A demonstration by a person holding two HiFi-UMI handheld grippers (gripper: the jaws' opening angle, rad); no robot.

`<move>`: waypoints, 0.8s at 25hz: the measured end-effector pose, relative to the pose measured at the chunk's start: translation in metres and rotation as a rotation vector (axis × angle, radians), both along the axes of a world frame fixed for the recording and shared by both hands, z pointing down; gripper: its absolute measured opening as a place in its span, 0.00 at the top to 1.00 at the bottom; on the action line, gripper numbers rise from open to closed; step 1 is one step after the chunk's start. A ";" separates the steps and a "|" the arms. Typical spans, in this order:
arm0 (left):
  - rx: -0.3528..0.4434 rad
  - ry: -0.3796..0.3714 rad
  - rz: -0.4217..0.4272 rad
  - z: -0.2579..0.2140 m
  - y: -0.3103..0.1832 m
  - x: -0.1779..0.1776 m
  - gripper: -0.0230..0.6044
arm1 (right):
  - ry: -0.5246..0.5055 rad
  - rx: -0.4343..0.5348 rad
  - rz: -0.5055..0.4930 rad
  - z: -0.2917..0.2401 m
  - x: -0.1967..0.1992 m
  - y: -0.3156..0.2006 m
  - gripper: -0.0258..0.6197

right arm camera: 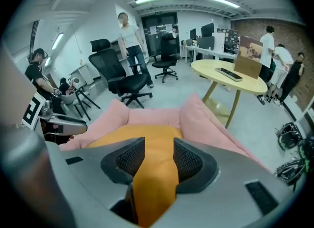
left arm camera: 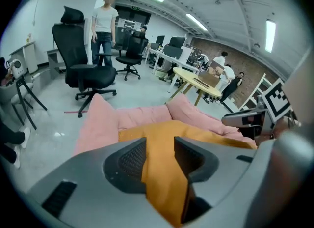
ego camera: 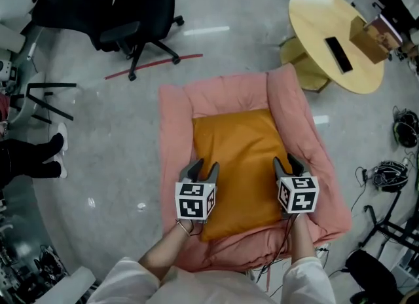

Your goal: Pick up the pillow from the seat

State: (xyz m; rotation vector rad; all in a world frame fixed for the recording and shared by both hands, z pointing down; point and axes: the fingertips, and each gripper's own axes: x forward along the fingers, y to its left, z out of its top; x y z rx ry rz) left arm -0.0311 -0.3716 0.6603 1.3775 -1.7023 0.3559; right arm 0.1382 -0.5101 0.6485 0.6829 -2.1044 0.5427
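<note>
Orange pillow (ego camera: 242,165) on pink seat (ego camera: 173,126)

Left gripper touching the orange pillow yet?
Cannot tell: the left gripper is open over the orange pillow; the left gripper view shows no plain contact or gap.

No word, number or brand name can be read anywhere in these views. The only printed marks are the black-and-white square patterns on the cube of the left gripper (ego camera: 204,168) and the cube of the right gripper (ego camera: 286,164) (blocky code squares, not letters or digits). One such pattern also shows at the edge of each gripper view. The cardboard box (right arm camera: 248,54) on the round table (right arm camera: 216,70) has a printed picture on its face, but it is too small to read any lettering. Whatever hangs around the dark doorway (right arm camera: 158,33) at the far wall is also too small to make out.
</note>
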 end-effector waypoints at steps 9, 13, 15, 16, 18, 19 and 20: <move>-0.164 0.054 -0.018 0.060 0.024 0.003 0.56 | 0.100 -0.147 -0.054 0.059 0.005 0.003 0.56; -0.222 0.174 -0.033 0.086 0.031 0.013 0.49 | 0.154 -0.203 -0.058 0.085 0.014 0.004 0.55; -0.246 0.211 -0.021 0.095 0.033 0.020 0.48 | 0.173 -0.244 -0.057 0.101 0.018 0.011 0.55; -0.259 0.220 -0.008 0.099 0.034 0.023 0.48 | 0.181 -0.261 -0.057 0.108 0.020 0.015 0.55; -0.283 0.227 0.021 0.107 0.034 0.028 0.48 | 0.192 -0.286 -0.059 0.118 0.021 0.019 0.55; -0.294 0.228 0.035 0.111 0.034 0.030 0.48 | 0.195 -0.295 -0.059 0.122 0.021 0.020 0.55; -0.303 0.229 0.047 0.114 0.034 0.032 0.48 | 0.195 -0.304 -0.057 0.125 0.021 0.022 0.55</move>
